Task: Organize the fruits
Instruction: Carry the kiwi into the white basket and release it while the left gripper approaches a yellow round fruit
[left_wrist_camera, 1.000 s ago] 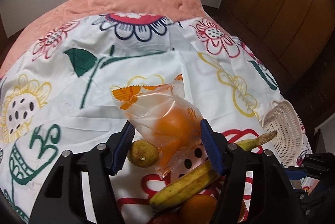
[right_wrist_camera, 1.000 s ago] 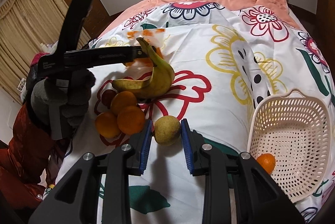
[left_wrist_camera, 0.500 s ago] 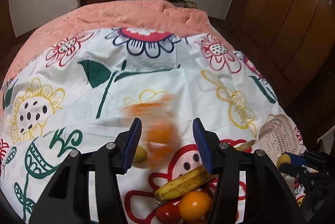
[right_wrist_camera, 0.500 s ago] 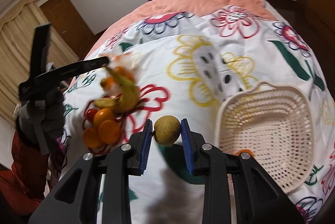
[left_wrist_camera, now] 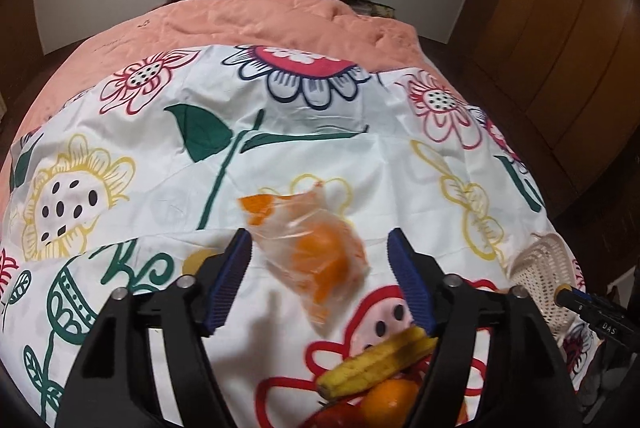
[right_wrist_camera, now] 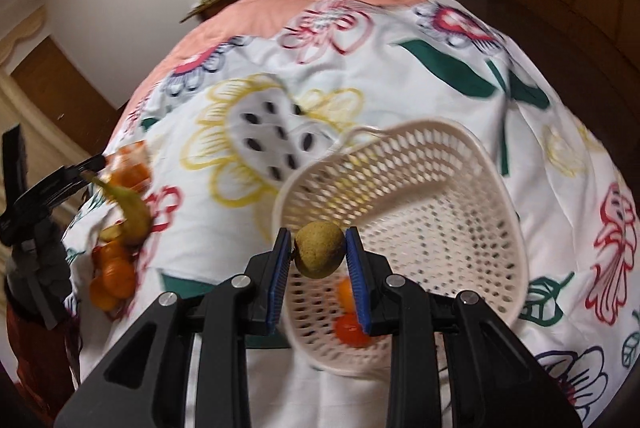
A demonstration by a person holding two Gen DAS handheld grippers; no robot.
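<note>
My right gripper [right_wrist_camera: 319, 255] is shut on a round green-brown fruit [right_wrist_camera: 320, 242] and holds it over the near rim of the white mesh basket [right_wrist_camera: 480, 163]. An orange [right_wrist_camera: 345, 292] and a red fruit [right_wrist_camera: 352, 330] lie inside. My left gripper [left_wrist_camera: 318, 246] is opening; a clear bag with an orange in it [left_wrist_camera: 320, 256] lies on the flowered sheet between the pads, and neither pad touches it. Just below it lie a banana [left_wrist_camera: 376, 360], an orange [left_wrist_camera: 390, 402] and a red fruit [left_wrist_camera: 336, 416].
In the right wrist view the fruit pile, with its banana [right_wrist_camera: 132, 216] and oranges [right_wrist_camera: 114, 276], lies left of the basket beside a gloved hand [right_wrist_camera: 40, 260]. A yellowish round thing [left_wrist_camera: 198, 260] shows behind my left finger. A pink quilt [left_wrist_camera: 260, 23] and a cluttered shelf lie beyond.
The bag has come free of the left pads and dropped onto the sheet as the jaws spread. My right gripper carried the green-brown fruit rightward from the pile to over the basket.
</note>
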